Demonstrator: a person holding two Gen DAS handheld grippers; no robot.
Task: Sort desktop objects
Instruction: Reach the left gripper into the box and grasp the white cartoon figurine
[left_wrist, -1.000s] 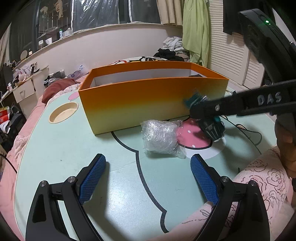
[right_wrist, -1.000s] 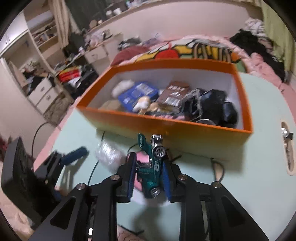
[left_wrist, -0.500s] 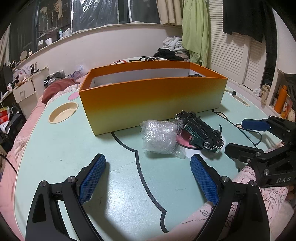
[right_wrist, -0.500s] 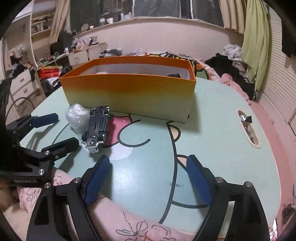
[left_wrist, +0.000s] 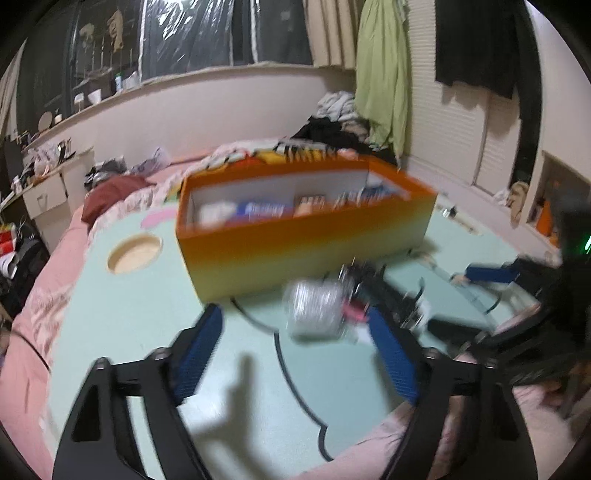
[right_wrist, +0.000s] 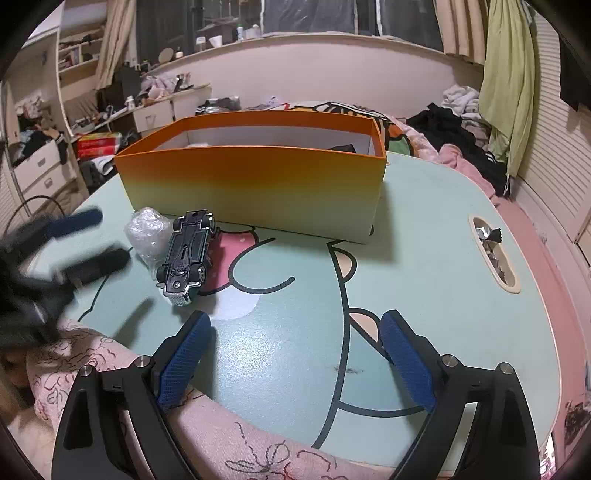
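An orange box (right_wrist: 255, 184) stands on the pale green table (right_wrist: 424, 221); the blurred left wrist view shows several packets inside the box (left_wrist: 306, 236). In front of it lie a crumpled clear plastic wad (right_wrist: 147, 230) and a dark toy car (right_wrist: 188, 254) on its roof, touching each other. My left gripper (left_wrist: 291, 321) hangs above the table, jaws closing, with the wad (left_wrist: 316, 308) just ahead between its tips and no pad on it. My right gripper (right_wrist: 295, 325) is low over the table's near edge, jaws opening, nothing between them. The car (left_wrist: 384, 295) is a blur.
A round recess (left_wrist: 135, 253) is sunk in the table left of the box, and a slot recess (right_wrist: 493, 251) with foil wrappers is at the right. A pink flowered quilt (right_wrist: 92, 362) covers the near edge. A bed with clothes lies behind.
My right gripper let go of the toy car, which now lies upside down by the wad, and pulled back to the near edge. My left gripper rose and its jaws narrowed.
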